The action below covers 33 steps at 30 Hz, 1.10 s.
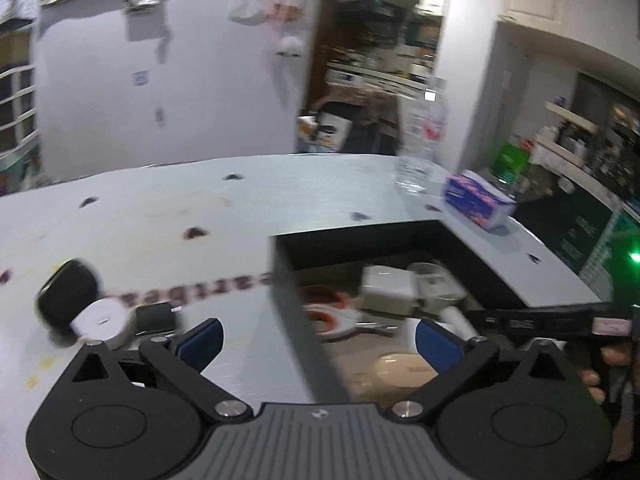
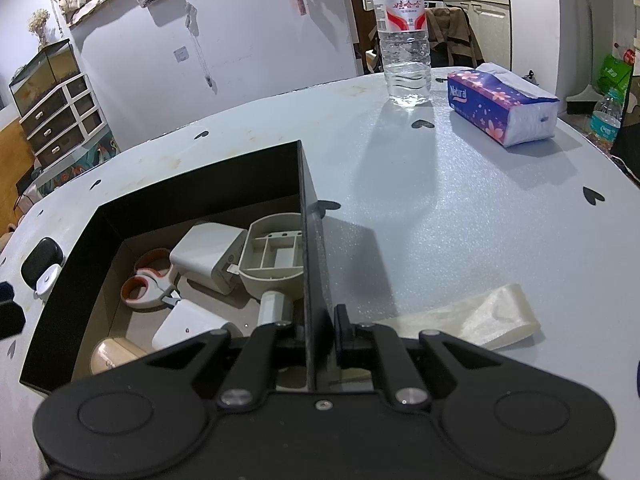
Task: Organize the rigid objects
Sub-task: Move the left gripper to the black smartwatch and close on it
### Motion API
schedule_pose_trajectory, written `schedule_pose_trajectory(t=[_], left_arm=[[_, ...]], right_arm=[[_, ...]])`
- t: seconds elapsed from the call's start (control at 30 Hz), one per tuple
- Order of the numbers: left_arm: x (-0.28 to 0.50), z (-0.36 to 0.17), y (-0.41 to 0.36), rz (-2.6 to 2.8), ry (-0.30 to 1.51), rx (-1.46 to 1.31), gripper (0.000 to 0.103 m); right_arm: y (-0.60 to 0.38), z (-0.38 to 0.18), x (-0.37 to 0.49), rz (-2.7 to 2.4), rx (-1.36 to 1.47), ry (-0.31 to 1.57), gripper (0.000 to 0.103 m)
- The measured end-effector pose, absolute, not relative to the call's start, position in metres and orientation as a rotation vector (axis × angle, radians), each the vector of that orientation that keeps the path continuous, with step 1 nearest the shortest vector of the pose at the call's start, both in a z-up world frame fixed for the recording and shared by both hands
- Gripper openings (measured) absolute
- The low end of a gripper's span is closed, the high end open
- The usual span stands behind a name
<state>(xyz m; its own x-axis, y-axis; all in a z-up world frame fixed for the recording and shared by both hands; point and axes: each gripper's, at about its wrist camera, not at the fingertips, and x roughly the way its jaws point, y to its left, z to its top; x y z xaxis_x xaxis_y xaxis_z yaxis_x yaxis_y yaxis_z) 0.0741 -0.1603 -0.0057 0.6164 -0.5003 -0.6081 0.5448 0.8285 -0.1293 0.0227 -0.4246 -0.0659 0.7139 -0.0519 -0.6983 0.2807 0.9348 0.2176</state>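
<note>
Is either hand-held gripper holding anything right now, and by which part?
The right hand-held gripper is shut on the black box, pinching its right side wall near the front. The left hand-held gripper is open and empty.

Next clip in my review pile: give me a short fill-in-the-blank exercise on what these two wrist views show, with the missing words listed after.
1. The right gripper is shut on the right-hand wall of the black ____.
2. The scissors with orange handles lie ____ that container.
3. The water bottle stands upright beside the ____ pack.
4. The left gripper has just been opening, with ____ pressed by its blue pads.

Missing words: box; inside; tissue; nothing
</note>
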Motion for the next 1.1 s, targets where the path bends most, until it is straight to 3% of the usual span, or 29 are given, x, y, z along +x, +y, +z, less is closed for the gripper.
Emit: schedule_pose_trajectory(t=[0.43, 0.8, 1.1], left_arm=[[0.116, -0.049, -0.096, -0.31, 0.733, -0.048, 0.103], [0.14, -0.072, -0.109, -0.386, 0.726, -0.048, 0.101], [0.163, -0.076, -0.128, -0.312, 0.657, 0.038, 0.077]], right_arm=[[-0.424, -0.065, 0.024, -0.189, 0.324, 0.756, 0.01], [-0.424, -0.065, 0.023, -0.189, 0.326, 0.755, 0.01], [-0.424, -0.065, 0.023, -0.189, 0.328, 0.755, 0.011]])
